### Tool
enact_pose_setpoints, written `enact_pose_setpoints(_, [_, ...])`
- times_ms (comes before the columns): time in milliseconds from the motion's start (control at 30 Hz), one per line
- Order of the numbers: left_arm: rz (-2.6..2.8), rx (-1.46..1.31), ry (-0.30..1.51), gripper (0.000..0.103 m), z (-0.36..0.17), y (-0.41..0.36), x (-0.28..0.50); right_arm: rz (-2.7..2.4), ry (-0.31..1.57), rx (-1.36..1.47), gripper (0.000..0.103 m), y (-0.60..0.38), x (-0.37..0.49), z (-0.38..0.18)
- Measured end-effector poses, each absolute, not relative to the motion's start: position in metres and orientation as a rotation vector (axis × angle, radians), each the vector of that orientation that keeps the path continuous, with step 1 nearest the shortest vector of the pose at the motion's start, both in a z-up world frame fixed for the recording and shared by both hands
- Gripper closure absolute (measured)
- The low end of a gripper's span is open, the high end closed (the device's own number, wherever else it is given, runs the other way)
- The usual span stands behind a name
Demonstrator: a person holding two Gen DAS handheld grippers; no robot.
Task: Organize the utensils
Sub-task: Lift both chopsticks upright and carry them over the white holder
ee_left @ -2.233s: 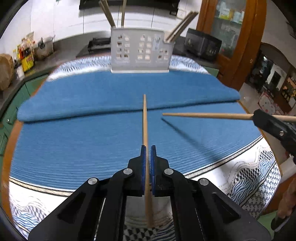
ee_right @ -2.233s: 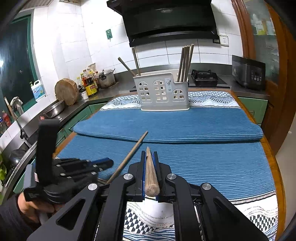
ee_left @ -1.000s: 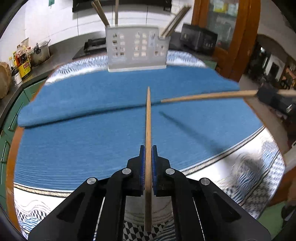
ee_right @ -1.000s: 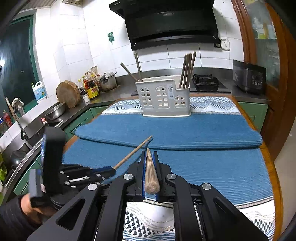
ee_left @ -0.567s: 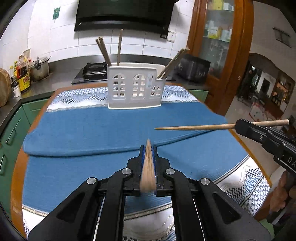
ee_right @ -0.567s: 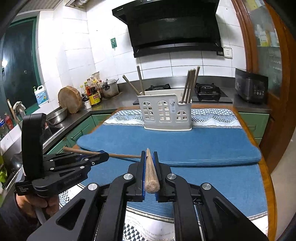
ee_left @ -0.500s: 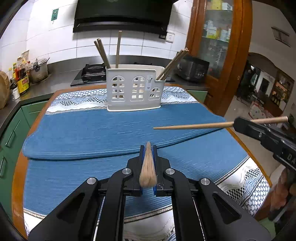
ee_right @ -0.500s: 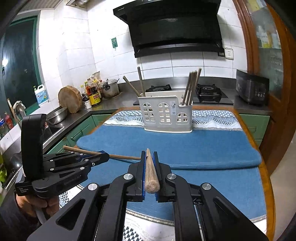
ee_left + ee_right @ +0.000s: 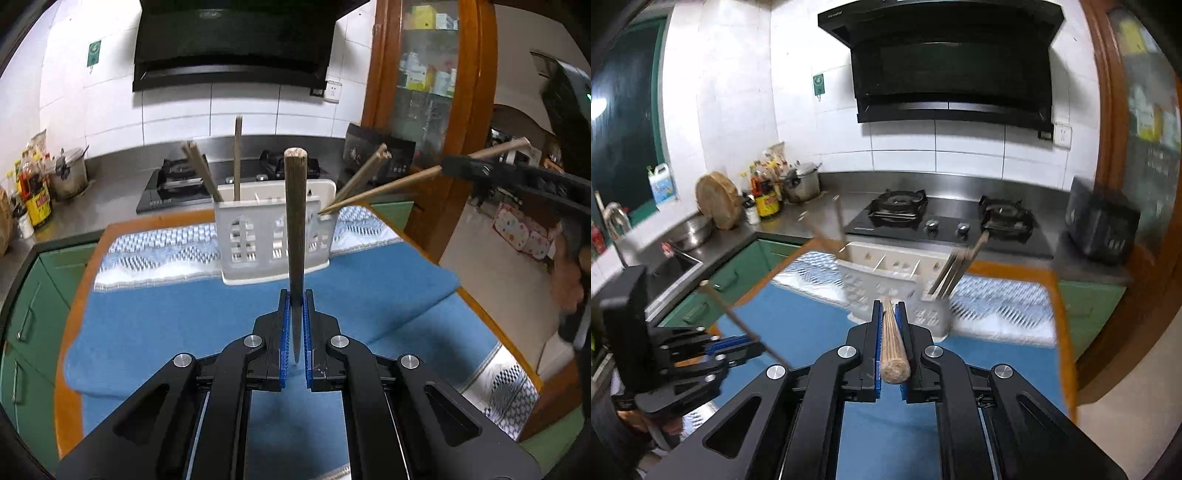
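Already the white holder (image 9: 275, 240) at the far end of the blue mat (image 9: 177, 325) has several chopsticks standing in its outer compartments. Both grippers are clamped on 1 chopstick each: the right gripper (image 9: 890, 345) has its chopstick's (image 9: 384, 190) tip at the holder's right rim, apparently about to drop in. The left gripper (image 9: 294, 341) holds its chopstick (image 9: 295, 221) upright, short of the holder, so 2 insertions seem left.

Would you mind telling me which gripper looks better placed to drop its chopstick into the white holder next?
Probably the right gripper: its wooden chopstick already angles tip-down at the white slotted plastic holder's rim. The left gripper holds its darker chopstick upright, short of the holder.
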State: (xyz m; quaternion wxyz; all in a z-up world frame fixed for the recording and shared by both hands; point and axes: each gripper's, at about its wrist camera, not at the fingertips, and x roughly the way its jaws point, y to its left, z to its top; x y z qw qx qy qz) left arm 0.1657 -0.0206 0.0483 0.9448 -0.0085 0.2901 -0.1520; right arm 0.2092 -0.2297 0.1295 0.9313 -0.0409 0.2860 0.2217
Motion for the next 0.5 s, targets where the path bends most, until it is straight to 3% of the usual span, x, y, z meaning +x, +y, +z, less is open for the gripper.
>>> enact_pose_setpoints(200, [-0.312,-0.001,0.499,0.098,0.093,-0.020,0.190,0.395,0.639,-0.190,0.096,-0.215,0.254,0.146])
enact_pose_setpoints(500, [-0.271,0.025,0.375,0.098,0.153,-0.028,0.241,0.337,0.754,-0.362,0.096,-0.193,0.304,0.127])
